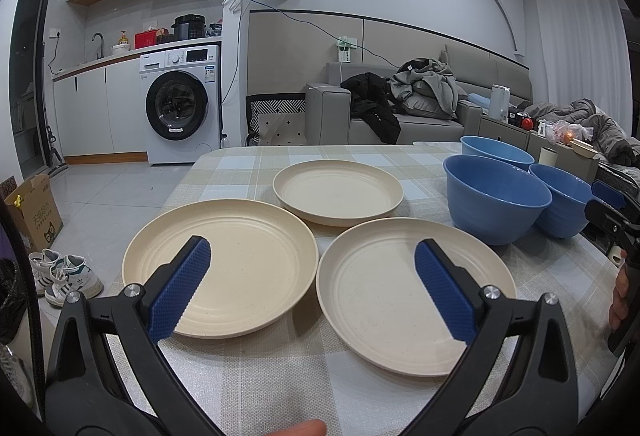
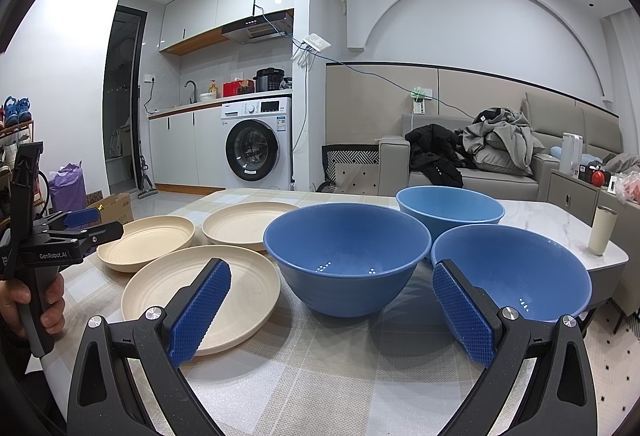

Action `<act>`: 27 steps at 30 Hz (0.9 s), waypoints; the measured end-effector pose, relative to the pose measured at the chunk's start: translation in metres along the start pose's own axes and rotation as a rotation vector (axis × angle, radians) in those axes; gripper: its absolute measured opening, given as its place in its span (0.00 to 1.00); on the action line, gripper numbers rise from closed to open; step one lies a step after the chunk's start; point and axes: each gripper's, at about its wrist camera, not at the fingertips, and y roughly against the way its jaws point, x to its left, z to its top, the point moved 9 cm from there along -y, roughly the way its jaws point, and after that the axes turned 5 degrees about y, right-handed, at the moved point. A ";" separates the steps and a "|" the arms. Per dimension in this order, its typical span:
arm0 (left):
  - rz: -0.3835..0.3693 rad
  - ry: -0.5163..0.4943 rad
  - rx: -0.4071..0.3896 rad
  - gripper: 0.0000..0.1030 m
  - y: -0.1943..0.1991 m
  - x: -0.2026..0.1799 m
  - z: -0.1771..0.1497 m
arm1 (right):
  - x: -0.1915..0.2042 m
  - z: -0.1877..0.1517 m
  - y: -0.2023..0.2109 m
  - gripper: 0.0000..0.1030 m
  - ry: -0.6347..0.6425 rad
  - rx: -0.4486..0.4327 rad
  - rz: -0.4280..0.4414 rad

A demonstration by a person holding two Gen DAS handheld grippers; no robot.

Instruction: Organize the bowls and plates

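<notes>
We see left tool (image 1: 312, 272) spread, hovering over two near plates, gripping nothing. Left plate (image 1: 220, 266), right plate (image 1: 416, 294) and far plate (image 1: 337, 192) lie flat on checked surface (image 1: 304, 368), none stacked. Right of them we note three blue bowls upright, clustered: front bowl (image 2: 346, 256), rear bowl (image 2: 450, 208), right bowl (image 2: 512, 272). Right tool (image 2: 332, 306) spread, empty, held before front and right bowls. Cup (image 2: 602, 230) near surface's right edge.

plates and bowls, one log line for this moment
plates: three, unstacked | bowls: three, unstacked | left gripper: open, empty | right gripper: open, empty
</notes>
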 end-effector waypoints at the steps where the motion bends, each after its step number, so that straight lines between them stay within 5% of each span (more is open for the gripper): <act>1: 0.000 0.000 0.000 0.99 0.000 0.000 0.000 | 0.000 0.000 0.000 1.00 0.000 0.000 0.000; 27: 0.003 0.003 -0.005 0.99 0.000 0.001 0.000 | 0.000 -0.005 -0.009 1.00 0.002 0.029 0.001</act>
